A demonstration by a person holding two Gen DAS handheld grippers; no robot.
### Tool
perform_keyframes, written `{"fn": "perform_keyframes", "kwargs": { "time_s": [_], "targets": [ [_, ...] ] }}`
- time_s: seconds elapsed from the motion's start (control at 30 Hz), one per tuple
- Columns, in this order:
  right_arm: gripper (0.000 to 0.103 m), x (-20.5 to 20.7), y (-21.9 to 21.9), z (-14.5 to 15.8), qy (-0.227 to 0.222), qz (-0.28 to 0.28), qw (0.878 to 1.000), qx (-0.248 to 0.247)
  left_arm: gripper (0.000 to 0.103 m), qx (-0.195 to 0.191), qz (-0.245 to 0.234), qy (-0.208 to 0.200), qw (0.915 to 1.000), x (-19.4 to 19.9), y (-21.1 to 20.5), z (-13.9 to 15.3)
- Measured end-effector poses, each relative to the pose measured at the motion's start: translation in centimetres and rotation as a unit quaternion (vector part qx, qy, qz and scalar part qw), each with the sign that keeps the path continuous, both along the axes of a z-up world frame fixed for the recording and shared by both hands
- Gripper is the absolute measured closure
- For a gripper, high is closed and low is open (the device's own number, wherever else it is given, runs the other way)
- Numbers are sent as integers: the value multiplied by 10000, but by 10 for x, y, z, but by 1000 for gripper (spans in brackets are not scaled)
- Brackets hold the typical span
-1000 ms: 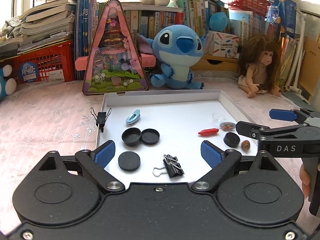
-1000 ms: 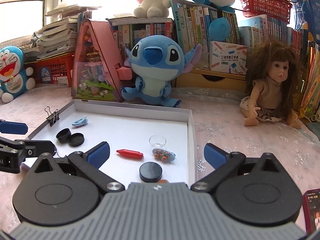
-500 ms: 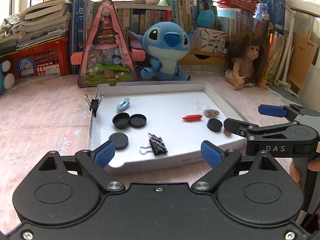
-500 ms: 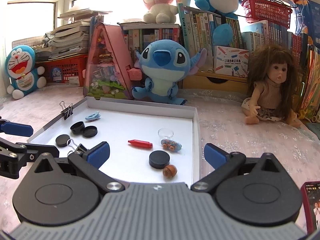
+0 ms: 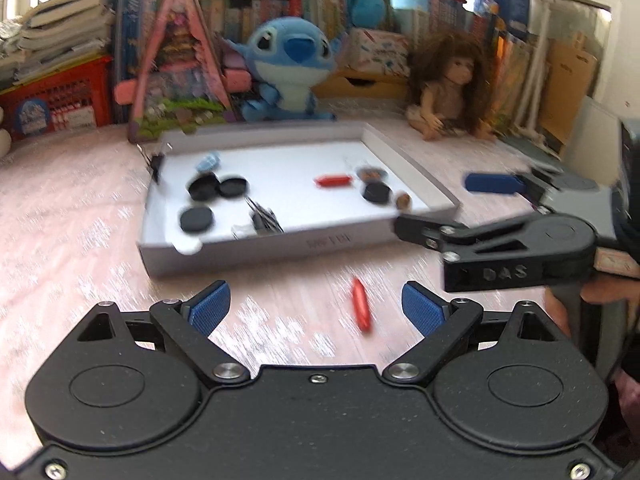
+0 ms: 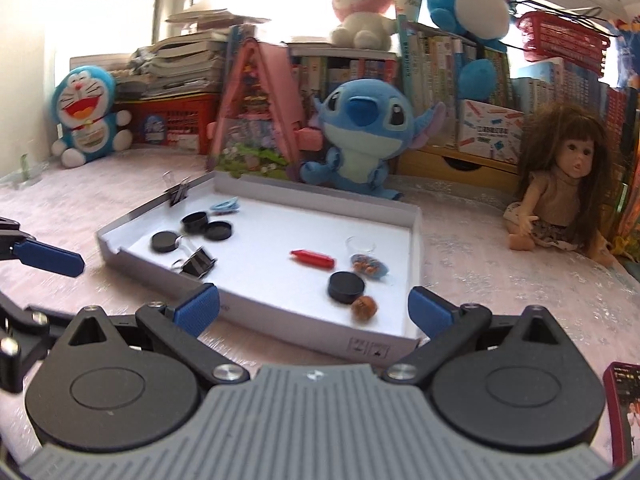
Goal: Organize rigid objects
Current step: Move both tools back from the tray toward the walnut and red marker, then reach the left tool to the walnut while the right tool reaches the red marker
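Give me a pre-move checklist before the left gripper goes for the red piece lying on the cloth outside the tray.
1. Left gripper open: ok, jaws wide, nothing between the pads.
2. Red piece within the jaw line: ok, it lies on the cloth between the fingertips, nearer the right one.
3. Right gripper clear of the path: not ok, it hangs open close above and right of the piece.
4. White tray has free floor: ok.
5. Sharp view of the piece: not ok, the left wrist picture is blurred.
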State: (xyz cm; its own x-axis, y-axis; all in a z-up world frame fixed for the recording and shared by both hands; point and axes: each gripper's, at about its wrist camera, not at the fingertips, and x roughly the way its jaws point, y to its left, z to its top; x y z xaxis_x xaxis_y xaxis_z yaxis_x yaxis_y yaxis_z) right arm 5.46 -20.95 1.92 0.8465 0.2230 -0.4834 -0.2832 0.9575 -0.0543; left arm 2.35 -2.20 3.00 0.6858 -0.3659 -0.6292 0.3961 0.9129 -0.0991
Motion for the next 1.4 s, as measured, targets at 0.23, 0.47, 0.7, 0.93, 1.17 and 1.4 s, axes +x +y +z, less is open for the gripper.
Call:
{"fn": "perform_keyframes", "kwargs": {
  "time_s": [0.23,0.47,0.7,0.93,1.17,1.4],
  "targets": [
    [0,-8,9,-7,189,471,9987,-85,19,71,-430,140,9990,-25,-4,-11],
    [3,-9,16,-11,400,858,9953,-197,58,-3,-570,511,9971,-30,0,-22],
    [5,-12,24,-16,499,1107,9919,-368,70,124,-471,443,9978,-31,3,-25],
    [15,-10,29,-20,631,1238,9890,-498,77,365,-191,297,9987,-29,12,-24],
    [23,-10,40,-24,706,1620,9820,-674,81,441,-19,269,9987,-25,23,-24],
    [26,-4,46,-24,782,1617,9825,-491,81,430,82,241,9988,-21,26,-26]
  ]
}}
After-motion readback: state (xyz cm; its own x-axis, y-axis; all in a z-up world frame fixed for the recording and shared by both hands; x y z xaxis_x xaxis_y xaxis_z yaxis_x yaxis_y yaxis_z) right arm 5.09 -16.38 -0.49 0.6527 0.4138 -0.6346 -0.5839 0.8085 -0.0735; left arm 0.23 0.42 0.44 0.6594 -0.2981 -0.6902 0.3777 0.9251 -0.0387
